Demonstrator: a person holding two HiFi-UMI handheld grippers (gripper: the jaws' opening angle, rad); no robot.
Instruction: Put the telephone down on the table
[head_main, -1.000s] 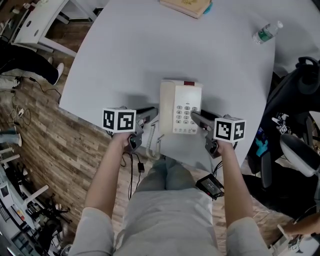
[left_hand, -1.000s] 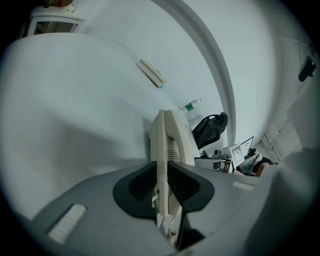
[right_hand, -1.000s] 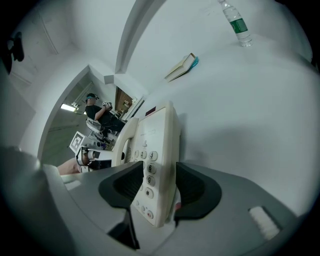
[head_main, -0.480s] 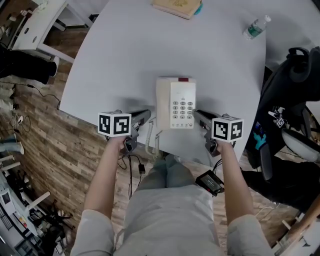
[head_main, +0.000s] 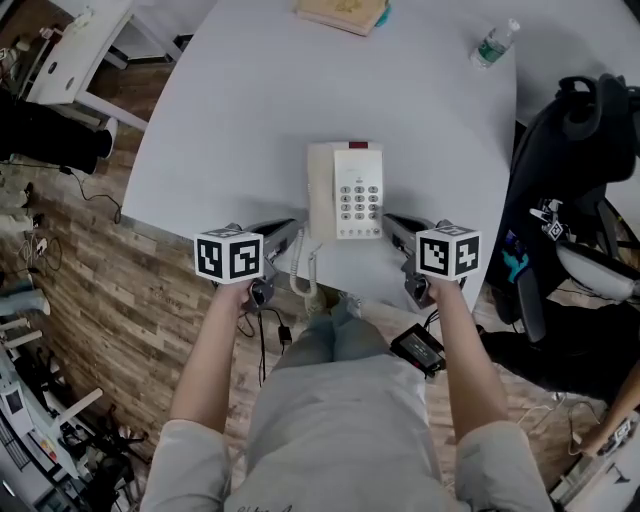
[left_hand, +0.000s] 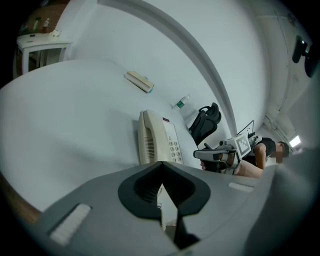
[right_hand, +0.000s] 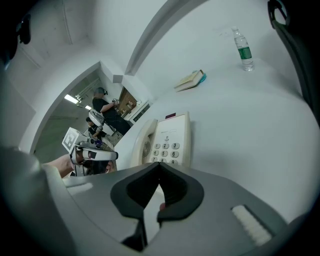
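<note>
Right tongs (head_main: 390, 220) off telephone (head_main: 345, 190), just-closed, empty

A broad pale grey table (head_main: 230, 110) spreads ahead of the left gripper (head_main: 290, 232) and the right gripper (head_main: 392, 222), its near edge just under them. Left of the left gripper, and behind both, lies a floor of brown wood planks (head_main: 130, 290) with dark cables (head_main: 40, 225) trailing across it. Far ahead and to the left of that gripper stands a white desk (head_main: 70, 50). Right of the right gripper, just past the table's edge, sits a black office chair (head_main: 565, 150). White walls (left_hand: 225, 50) rise beyond the table. Left of the right gripper a passage (right_hand: 100, 80) opens in the wall, lit by a bright ceiling lamp (right_hand: 74, 99).
</note>
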